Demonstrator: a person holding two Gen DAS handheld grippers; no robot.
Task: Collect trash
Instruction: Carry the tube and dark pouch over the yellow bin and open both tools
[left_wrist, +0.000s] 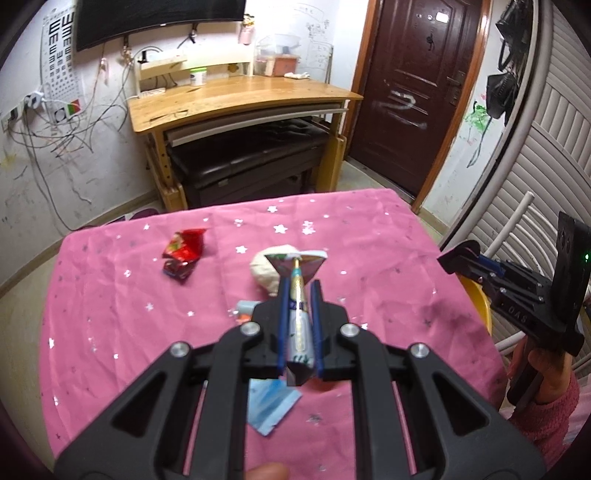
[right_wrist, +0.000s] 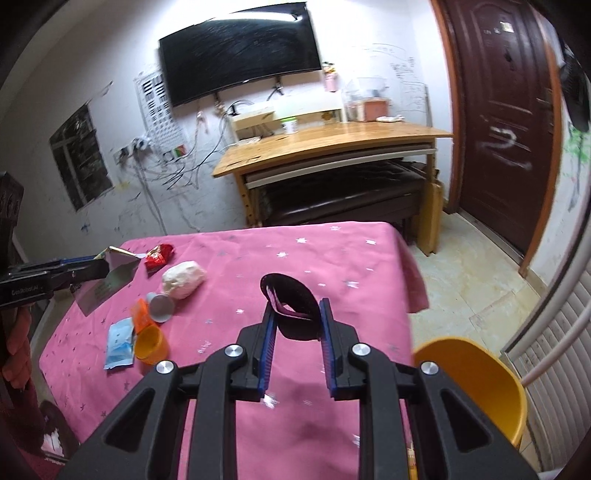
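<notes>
While my left gripper clamps a silver foil wrapper at frame centre, my right gripper pinches a dark peel between its tips.

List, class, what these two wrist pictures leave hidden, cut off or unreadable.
- Left wrist view: the light blue packet is partly hidden behind the left gripper.
- Left wrist view: print on the held silver foil wrapper is blurred.
- Right wrist view: the yellow plastic bin is partly covered by the right gripper, its inside unseen.
</notes>
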